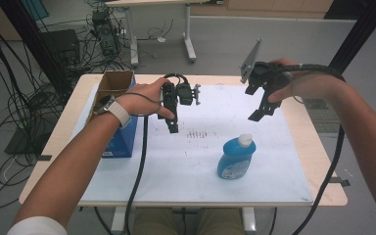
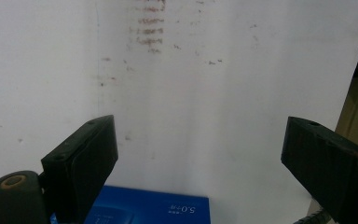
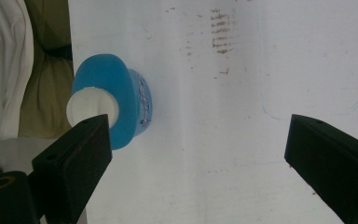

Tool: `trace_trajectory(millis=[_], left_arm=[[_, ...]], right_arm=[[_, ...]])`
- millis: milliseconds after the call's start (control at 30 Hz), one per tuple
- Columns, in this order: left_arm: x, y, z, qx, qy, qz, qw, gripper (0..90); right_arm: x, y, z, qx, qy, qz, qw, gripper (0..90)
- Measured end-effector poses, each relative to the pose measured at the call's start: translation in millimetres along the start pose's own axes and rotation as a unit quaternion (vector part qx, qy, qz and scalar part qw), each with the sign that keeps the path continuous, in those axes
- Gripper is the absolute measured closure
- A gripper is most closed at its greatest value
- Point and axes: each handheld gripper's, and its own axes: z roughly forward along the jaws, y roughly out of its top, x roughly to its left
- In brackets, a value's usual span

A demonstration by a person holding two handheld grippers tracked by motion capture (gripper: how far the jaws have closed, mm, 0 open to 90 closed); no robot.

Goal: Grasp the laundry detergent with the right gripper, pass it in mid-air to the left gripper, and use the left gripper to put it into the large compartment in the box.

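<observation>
Hand-held grippers gape above white-capped blue bottle.

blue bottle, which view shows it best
The high view: the blue bottle stands upright on the white mat, seen whole with its white cap and label. The right gripper view looks down on its cap and shoulder, partly behind one jaw. The left gripper view faces bare mat instead.

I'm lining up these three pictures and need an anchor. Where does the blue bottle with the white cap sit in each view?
High view: the blue bottle stands upright, right of centre on the white mat.
Left gripper view: not in it.
Right gripper view: at left, seen from above, cap behind the left jaw.
Shared landmark: the brownish scuff marks.
</observation>
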Motion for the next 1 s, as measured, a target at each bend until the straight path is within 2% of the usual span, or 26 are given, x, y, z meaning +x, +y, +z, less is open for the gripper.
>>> trace_trajectory(millis=[1000], left_arm=[[-3.8,-0.2,2.2,-0.007,0.002,-0.007,1.0000,11.1]], right_arm=[[24.7,-24.3,0.0,-0.024,0.015,-0.011,0.9996,6.5]])
